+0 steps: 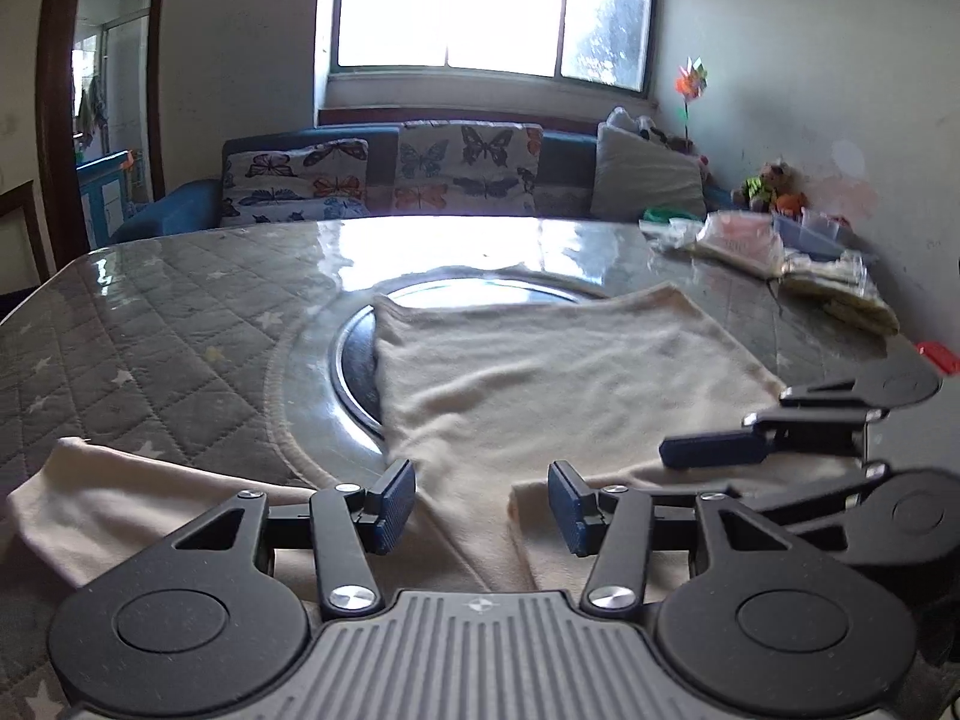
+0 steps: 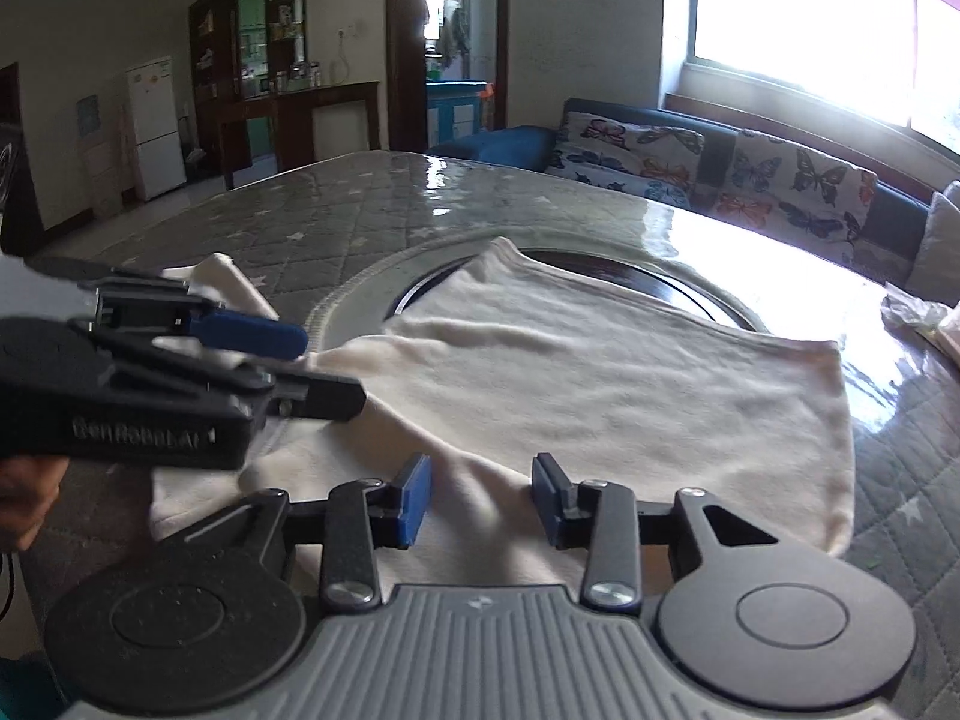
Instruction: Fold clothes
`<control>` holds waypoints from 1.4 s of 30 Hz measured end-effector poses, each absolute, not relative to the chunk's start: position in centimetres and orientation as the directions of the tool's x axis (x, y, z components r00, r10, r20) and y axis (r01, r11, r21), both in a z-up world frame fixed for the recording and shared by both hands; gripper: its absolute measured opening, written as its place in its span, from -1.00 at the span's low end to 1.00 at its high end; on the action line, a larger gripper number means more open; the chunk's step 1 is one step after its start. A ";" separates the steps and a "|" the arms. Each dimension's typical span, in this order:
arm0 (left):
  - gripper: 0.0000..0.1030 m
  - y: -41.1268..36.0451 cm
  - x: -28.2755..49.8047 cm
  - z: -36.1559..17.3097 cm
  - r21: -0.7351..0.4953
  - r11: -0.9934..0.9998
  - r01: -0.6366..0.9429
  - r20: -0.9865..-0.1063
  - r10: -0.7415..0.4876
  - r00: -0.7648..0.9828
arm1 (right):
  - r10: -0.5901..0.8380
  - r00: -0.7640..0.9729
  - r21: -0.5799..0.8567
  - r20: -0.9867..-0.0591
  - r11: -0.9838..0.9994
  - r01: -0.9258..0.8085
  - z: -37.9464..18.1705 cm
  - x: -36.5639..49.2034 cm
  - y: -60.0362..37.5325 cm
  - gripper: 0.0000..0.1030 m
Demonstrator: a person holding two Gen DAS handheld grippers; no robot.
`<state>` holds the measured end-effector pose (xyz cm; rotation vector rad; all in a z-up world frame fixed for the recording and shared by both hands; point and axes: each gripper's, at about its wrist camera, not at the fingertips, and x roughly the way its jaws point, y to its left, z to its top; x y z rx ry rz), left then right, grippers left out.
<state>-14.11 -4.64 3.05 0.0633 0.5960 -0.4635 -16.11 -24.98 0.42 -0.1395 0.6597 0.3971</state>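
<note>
A cream garment [image 1: 540,372] lies partly folded on the quilted grey table; it also shows in the right wrist view [image 2: 600,384]. One sleeve [image 1: 90,498] spreads out at the near left. My left gripper [image 1: 483,507] is open just above the garment's near part, with nothing between its blue pads. My right gripper [image 2: 483,495] is open too, low over the near edge of the cloth. Each gripper shows in the other's view: the right one at the right [image 1: 714,450], the left one at the left [image 2: 288,360].
The table [image 1: 150,330] has a glossy cover and a round dark inset [image 1: 354,360] partly under the garment. Bags and boxes [image 1: 780,246] sit at its far right. A sofa with butterfly cushions [image 1: 384,174] stands behind, under a window.
</note>
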 end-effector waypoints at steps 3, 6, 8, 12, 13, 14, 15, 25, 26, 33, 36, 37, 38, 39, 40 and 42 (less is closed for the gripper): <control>0.04 -2.5 -14.2 3.7 -0.091 0.919 0.384 -0.540 -0.370 0.756 | 0.331 0.714 -0.021 -0.617 0.900 -0.435 0.4 -16.8 -24.0 -0.20; 0.06 -0.3 -13.8 3.9 -0.099 0.948 0.304 -0.539 -0.307 0.784 | 0.345 0.712 -0.049 -0.611 0.882 -0.469 0.3 -17.7 -23.0 -0.14; 0.07 1.1 -13.6 3.9 -0.108 0.963 0.246 -0.543 -0.264 0.797 | 0.352 0.712 -0.064 -0.608 0.872 -0.486 0.3 -18.2 -22.3 -0.09; 0.11 3.7 -13.2 3.7 -0.115 0.985 0.132 -0.549 -0.173 0.818 | 0.372 0.709 -0.081 -0.599 0.853 -0.516 0.3 -19.2 -21.2 -0.07; 0.12 4.3 -13.1 3.7 -0.116 0.988 0.102 -0.550 -0.149 0.822 | 0.372 0.709 -0.088 -0.599 0.850 -0.520 0.3 -19.3 -21.0 -0.07; 0.12 5.0 -13.0 3.6 -0.122 0.990 0.072 -0.553 -0.128 0.823 | 0.370 0.708 -0.092 -0.601 0.848 -0.522 0.2 -19.3 -20.8 -0.07; 0.12 5.6 -12.9 3.5 -0.126 0.991 0.043 -0.556 -0.107 0.824 | 0.370 0.708 -0.093 -0.602 0.848 -0.522 0.2 -19.3 -20.8 -0.07; 0.12 10.5 -11.1 2.3 -0.142 0.975 -0.170 -0.596 0.053 0.801 | 0.396 0.718 -0.037 -0.572 0.862 -0.505 2.1 -19.4 -22.4 -0.03; 0.12 10.8 -10.8 2.2 -0.149 0.972 -0.181 -0.601 0.057 0.797 | 0.397 0.720 -0.034 -0.569 0.864 -0.502 2.3 -19.4 -22.5 -0.03; 0.08 11.8 -9.7 1.6 -0.191 0.954 -0.232 -0.627 0.063 0.777 | 0.391 0.730 -0.021 -0.561 0.875 -0.484 2.7 -19.4 -23.2 -0.01; -0.20 11.6 -9.6 1.5 -0.171 0.959 -0.228 -0.624 0.074 0.778 | 0.385 0.735 -0.014 -0.558 0.881 -0.473 2.7 -19.5 -23.5 0.00; -0.29 11.6 -9.6 1.5 -0.167 0.959 -0.228 -0.622 0.076 0.779 | 0.383 0.737 -0.013 -0.557 0.883 -0.470 2.7 -19.5 -23.6 0.00; -0.50 11.7 -9.5 1.4 -0.175 0.959 -0.225 -0.622 0.070 0.780 | 0.381 0.739 -0.013 -0.556 0.885 -0.466 2.8 -19.5 -23.7 0.00; -0.67 11.8 -9.5 1.4 -0.183 0.958 -0.223 -0.621 0.063 0.781 | 0.379 0.741 -0.011 -0.554 0.887 -0.461 2.8 -19.6 -23.9 0.00; -0.70 12.0 -9.4 1.3 -0.197 0.955 -0.221 -0.620 0.053 0.782 | 0.377 0.744 -0.008 -0.552 0.889 -0.457 2.8 -19.7 -24.0 0.01; -0.83 12.2 -9.6 1.5 -0.213 0.953 -0.215 -0.608 0.043 0.793 | 0.374 0.747 0.000 -0.550 0.894 -0.448 2.9 -19.8 -24.3 0.01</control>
